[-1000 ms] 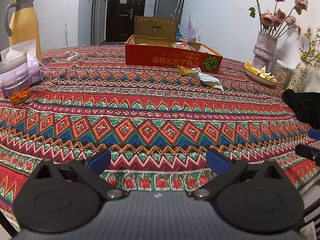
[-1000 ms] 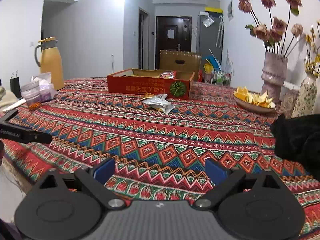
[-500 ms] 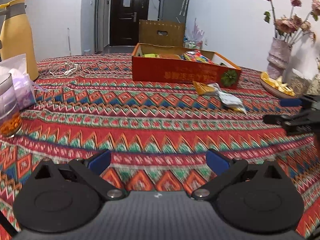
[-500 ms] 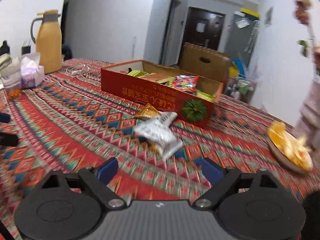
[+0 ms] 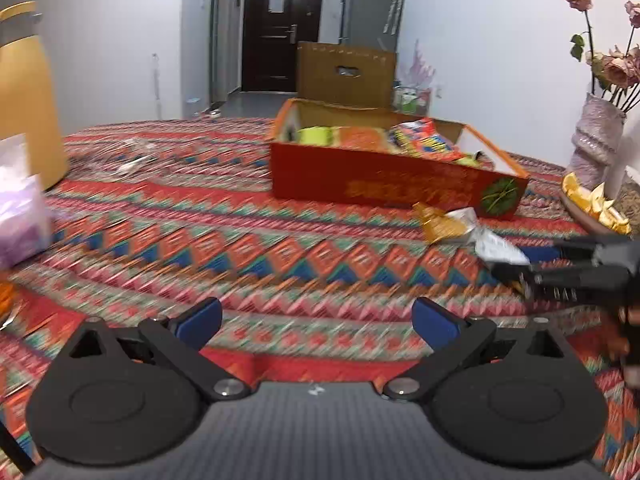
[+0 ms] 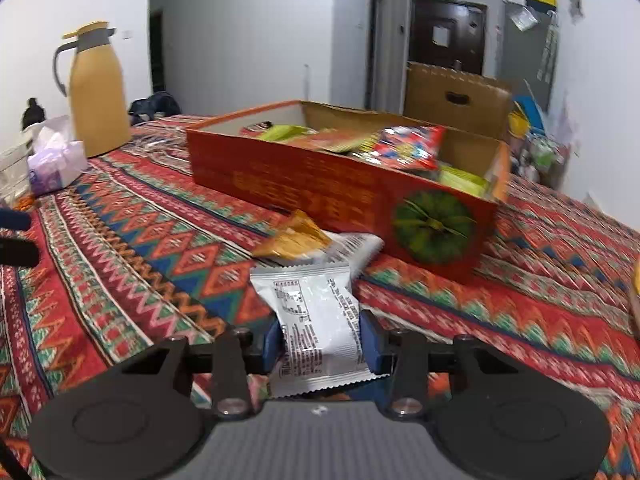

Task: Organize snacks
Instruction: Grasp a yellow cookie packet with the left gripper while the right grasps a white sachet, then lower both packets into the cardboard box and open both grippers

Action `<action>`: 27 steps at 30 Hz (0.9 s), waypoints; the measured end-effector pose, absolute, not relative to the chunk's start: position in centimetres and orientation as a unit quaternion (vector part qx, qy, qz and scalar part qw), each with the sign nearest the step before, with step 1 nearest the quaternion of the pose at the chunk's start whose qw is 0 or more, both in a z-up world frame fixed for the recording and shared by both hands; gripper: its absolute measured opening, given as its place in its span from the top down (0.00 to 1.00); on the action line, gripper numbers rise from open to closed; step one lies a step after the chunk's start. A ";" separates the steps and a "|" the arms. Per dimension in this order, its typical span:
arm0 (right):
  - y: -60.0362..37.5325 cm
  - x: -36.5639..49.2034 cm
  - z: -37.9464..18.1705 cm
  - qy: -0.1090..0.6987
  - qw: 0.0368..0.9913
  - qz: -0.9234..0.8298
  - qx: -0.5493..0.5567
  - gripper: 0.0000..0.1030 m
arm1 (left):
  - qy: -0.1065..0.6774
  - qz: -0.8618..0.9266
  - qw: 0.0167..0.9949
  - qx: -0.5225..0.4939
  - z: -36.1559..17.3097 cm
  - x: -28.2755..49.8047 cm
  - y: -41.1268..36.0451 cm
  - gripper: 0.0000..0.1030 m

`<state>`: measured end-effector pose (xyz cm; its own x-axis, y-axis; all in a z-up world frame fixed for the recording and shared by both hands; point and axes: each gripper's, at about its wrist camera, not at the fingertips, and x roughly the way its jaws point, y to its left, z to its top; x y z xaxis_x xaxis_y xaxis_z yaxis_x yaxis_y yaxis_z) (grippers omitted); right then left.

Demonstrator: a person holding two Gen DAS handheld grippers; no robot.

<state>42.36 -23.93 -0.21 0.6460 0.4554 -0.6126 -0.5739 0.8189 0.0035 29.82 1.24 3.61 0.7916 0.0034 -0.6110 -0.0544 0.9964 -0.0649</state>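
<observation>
Right gripper (image 6: pixel 320 340): blue pads (image 6: pixel 272 344) closed in on either side of a silver snack packet (image 6: pixel 316 312), pinching its near end; packet printed side up, its far end reaching forward over the patterned tablecloth (image 6: pixel 132 248); in the left wrist view the same gripper (image 5: pixel 516 262) enters from the right edge with the silver packet (image 5: pixel 496 246) at its tips, low over the cloth. Left gripper (image 5: pixel 316 318): fingers spread wide, blue pads (image 5: pixel 200 320) well apart, nothing between them, only the tablecloth (image 5: pixel 280 256) beyond. Gold snack packet (image 6: pixel 294 238): lying on the cloth just in front of the red box, touching a second silver wrapper (image 6: pixel 356 248) that lies partly under it; both just beyond the held packet. Red cardboard box (image 6: pixel 320 184): open-topped, lettering and a green round emblem on its near wall, standing on the table; holds several packets, among them a red multicoloured bag (image 6: pixel 408 146) and yellow-green packs (image 6: pixel 464 178). Yellow thermos jug (image 6: pixel 98 88): upright at the far left of the table. Tissue pack (image 6: pixel 56 160): near the jug, white tissue standing out of the top. Brown cardboard carton (image 6: pixel 456 100): behind the red box. Vase with dried roses (image 5: pixel 596 148): at the right edge of the table in the left wrist view; beside it a dish of yellow pieces (image 5: pixel 592 204). Dark door (image 5: pixel 280 28): far wall.
</observation>
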 end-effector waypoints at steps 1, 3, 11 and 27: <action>-24.6 42.1 0.1 0.309 0.904 0.278 -0.096 0.62 | 0.319 0.010 0.947 -0.039 3.4 30.9 0.2 0.00; -26.5 41.9 0.7 0.298 0.918 0.255 -0.064 0.61 | 0.317 -0.010 0.948 -0.031 2.9 33.1 -2.1 0.00; -33.1 42.7 1.3 0.269 0.953 0.115 0.077 0.61 | 0.330 -0.031 0.943 0.020 -0.3 43.0 -11.3 0.00; -33.6 42.4 2.1 0.259 0.953 0.120 0.097 0.61 | 0.350 -0.029 0.936 0.022 -0.2 42.2 -12.5 0.59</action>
<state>42.37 -33.56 2.10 0.8367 0.2793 -0.4710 -0.1792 0.9524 0.2465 42.21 -12.54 -0.21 0.7529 -0.0382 -0.6570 0.0691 0.9974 0.0211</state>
